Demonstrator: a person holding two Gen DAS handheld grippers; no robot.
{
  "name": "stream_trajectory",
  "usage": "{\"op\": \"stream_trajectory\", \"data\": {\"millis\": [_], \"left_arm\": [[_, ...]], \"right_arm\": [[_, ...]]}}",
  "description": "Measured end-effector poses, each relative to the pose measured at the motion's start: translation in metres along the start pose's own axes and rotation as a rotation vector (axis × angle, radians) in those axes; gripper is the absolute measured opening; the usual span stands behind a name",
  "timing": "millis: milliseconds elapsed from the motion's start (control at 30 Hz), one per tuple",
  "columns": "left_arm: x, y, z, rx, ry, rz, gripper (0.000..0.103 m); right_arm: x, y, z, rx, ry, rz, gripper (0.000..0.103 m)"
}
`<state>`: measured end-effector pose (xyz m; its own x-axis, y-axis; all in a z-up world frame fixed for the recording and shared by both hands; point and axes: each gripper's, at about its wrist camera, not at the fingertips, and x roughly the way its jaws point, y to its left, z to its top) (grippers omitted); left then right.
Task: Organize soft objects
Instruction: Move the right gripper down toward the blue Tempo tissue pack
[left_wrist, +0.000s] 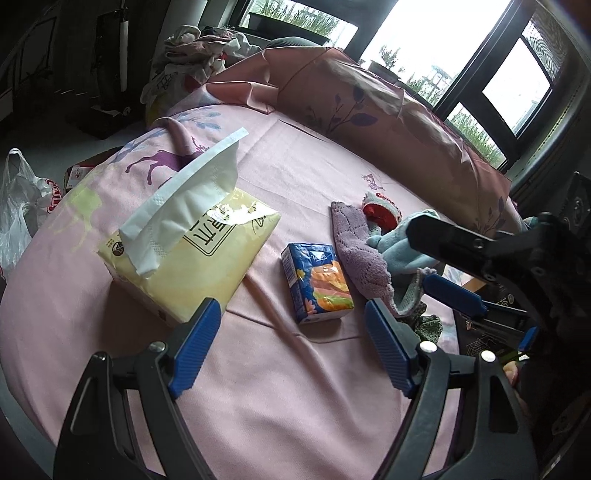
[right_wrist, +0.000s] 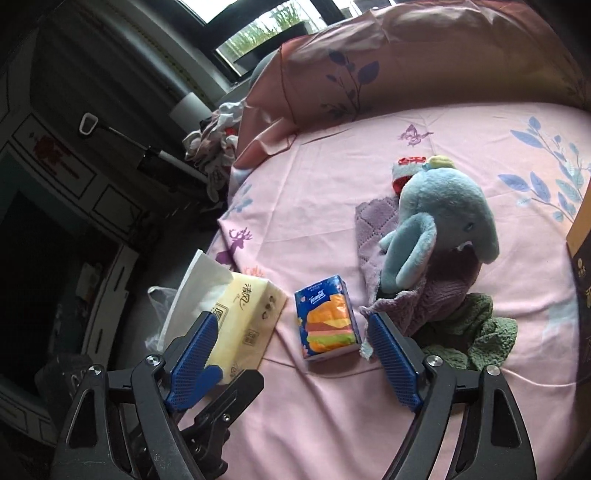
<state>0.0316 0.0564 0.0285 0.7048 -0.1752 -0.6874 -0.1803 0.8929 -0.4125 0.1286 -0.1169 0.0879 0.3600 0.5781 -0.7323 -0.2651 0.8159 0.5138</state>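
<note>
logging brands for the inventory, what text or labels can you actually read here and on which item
"Tempo" on the small blue tissue pack with the burger picture.
Large Chinese characters on the yellow tissue pack; present, but I cannot read them with confidence.
Fine print above "Tempo": too small to read.
Red print on the white plastic bag: cut off, unreadable.
Print on the brown box at the frame edge: cut off, unreadable.

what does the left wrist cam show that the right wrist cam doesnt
Only the left wrist view shows the white plastic bag fully, beside the bed, and the right gripper reaching over the plush. Only the right wrist view shows the whole blue elephant plush, the green cloth and a brown box edge. Both show the yellow tissue pack, blue tissue packet, purple cloth and pink sheet.
</note>
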Motion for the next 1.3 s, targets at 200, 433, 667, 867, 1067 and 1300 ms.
{"op": "stream_trajectory", "data": {"millis": [200, 433, 667, 867, 1067, 1300], "left_arm": [[0.001, 0.012, 0.004, -0.056, 0.031, -0.044, 0.058], [-0.001, 0.021, 0.008, -0.087, 0.052, -0.073, 0.043], [0.001, 0.02, 0.007, -0.072, 0.072, -0.046, 0.04], [-0.003, 0.021, 0.007, -0.065, 0.059, -0.064, 0.04], [-0.01, 0.031, 0.009, -0.117, 0.038, -0.102, 0.04], [-0.006, 0.013, 0.003, -0.07, 0.066, -0.121, 0.04]], "right_arm": [[0.045, 0.008, 0.007, -0.045, 0.154, -0.061, 0.043], [0.07, 0.012, 0.009, -0.132, 0.168, -0.291, 0.071], [0.098, -0.002, 0.007, -0.095, 0.259, -0.257, 0.073], [0.1, -0.008, -0.002, -0.148, 0.231, -0.274, 0.055], [0.082, -0.009, -0.023, -0.178, 0.21, -0.27, 0.054], [0.028, -0.037, -0.072, -0.153, 0.186, -0.25, 0.054]]}}
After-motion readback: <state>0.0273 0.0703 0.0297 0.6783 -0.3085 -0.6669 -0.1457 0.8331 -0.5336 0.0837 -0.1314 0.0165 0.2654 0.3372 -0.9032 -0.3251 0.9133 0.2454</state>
